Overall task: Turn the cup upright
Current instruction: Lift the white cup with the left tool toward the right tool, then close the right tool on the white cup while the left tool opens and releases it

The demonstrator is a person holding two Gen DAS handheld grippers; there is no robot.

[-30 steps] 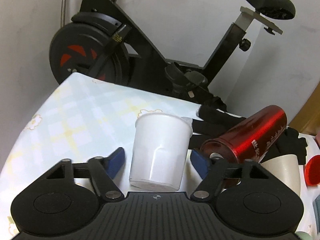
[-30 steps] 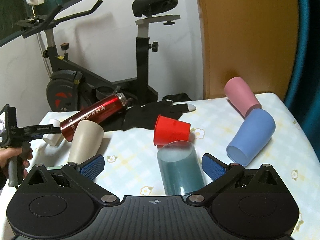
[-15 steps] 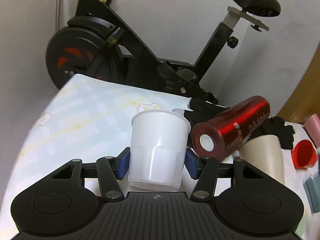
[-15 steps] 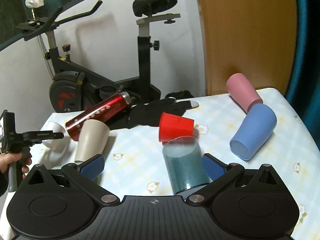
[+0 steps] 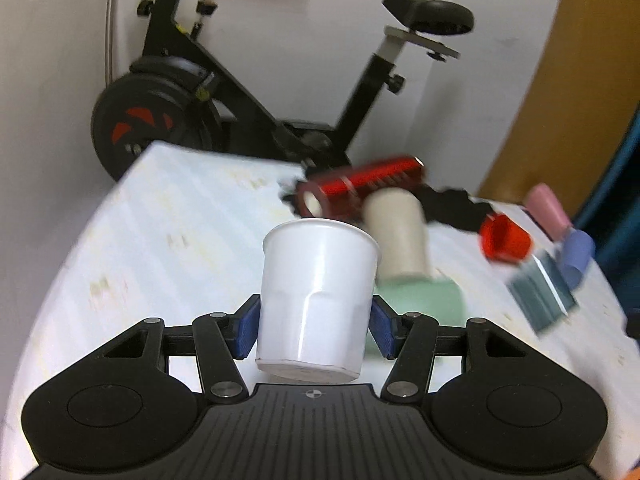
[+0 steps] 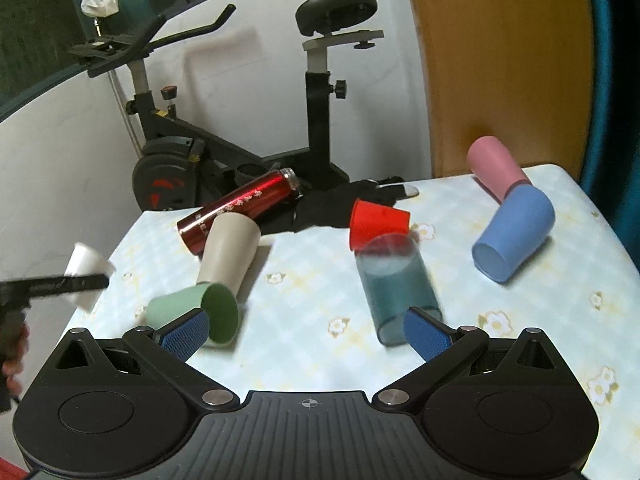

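My left gripper [image 5: 314,326] is shut on a white cup [image 5: 316,300]; the blue pads press both its sides. The cup is lifted off the table, its rim pointing away from the camera. In the right wrist view the white cup [image 6: 86,276] hangs in the left gripper at the table's left edge, tilted. My right gripper [image 6: 306,332] is open and empty above the table's front, with a dark teal cup [image 6: 396,288] lying just beyond its right finger and a green cup [image 6: 200,314] lying by its left finger.
On the flowered tablecloth [image 6: 312,320] lie a beige cup [image 6: 230,254], a red bottle [image 6: 240,206], a red cup [image 6: 378,222], a blue cup [image 6: 514,236], a pink cup [image 6: 496,168] and a black cloth [image 6: 340,204]. An exercise bike [image 6: 248,120] stands behind the table.
The left gripper closed on the white cup, lifted it and pulled back towards the table's left front. The right gripper drew back and up a little, still open.
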